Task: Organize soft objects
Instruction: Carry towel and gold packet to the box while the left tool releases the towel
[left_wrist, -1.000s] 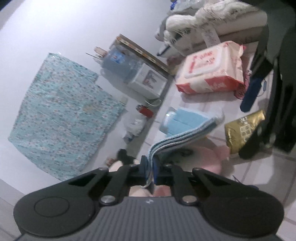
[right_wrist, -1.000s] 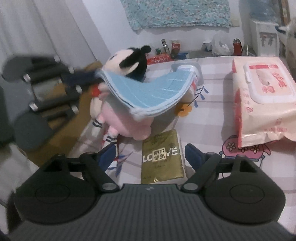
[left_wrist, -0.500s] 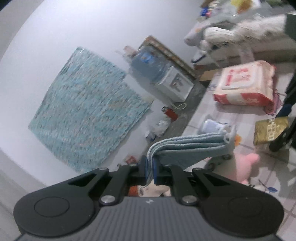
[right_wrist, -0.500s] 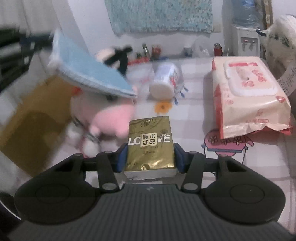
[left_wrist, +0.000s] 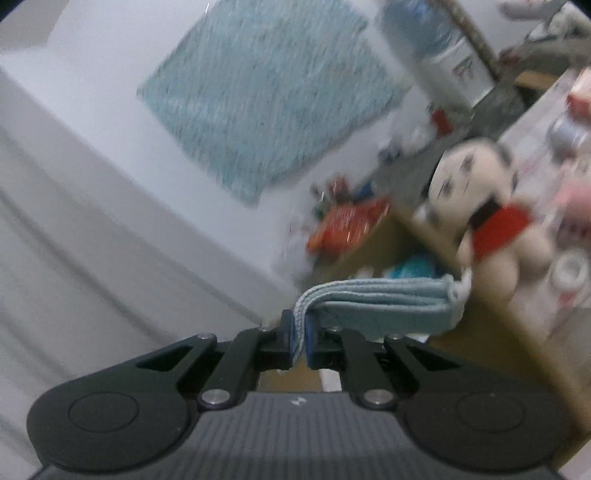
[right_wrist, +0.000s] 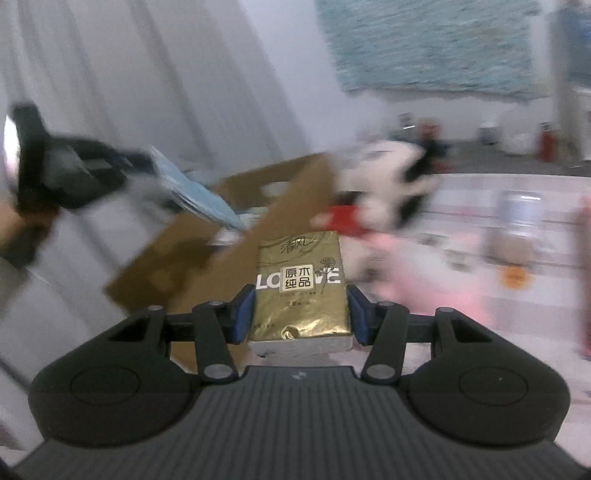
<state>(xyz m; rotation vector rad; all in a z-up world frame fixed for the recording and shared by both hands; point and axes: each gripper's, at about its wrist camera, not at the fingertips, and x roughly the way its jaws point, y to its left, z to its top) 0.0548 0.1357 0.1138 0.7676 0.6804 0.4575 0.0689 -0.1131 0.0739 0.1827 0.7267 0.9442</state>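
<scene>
Box (right_wrist: 236, 221) is lying ahead-left of my right gripper (right_wrist: 299, 314), whose jaws are clamping the tissue pack (right_wrist: 301, 291) lengthwise. I'm pinching the cloth (left_wrist: 376, 304) tight in my left gripper (left_wrist: 300, 338), nearer that box.

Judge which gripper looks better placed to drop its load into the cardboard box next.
Left, probably. From the right wrist view, the left gripper already holds its folded blue cloth over the open cardboard box, while the right gripper, clamped on the gold tissue pack, sits short of the box's near wall.

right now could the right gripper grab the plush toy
Probably not: the right gripper is shut on the gold tissue pack, which fills its jaws. The plush toy lies beyond it, on the table.
</scene>
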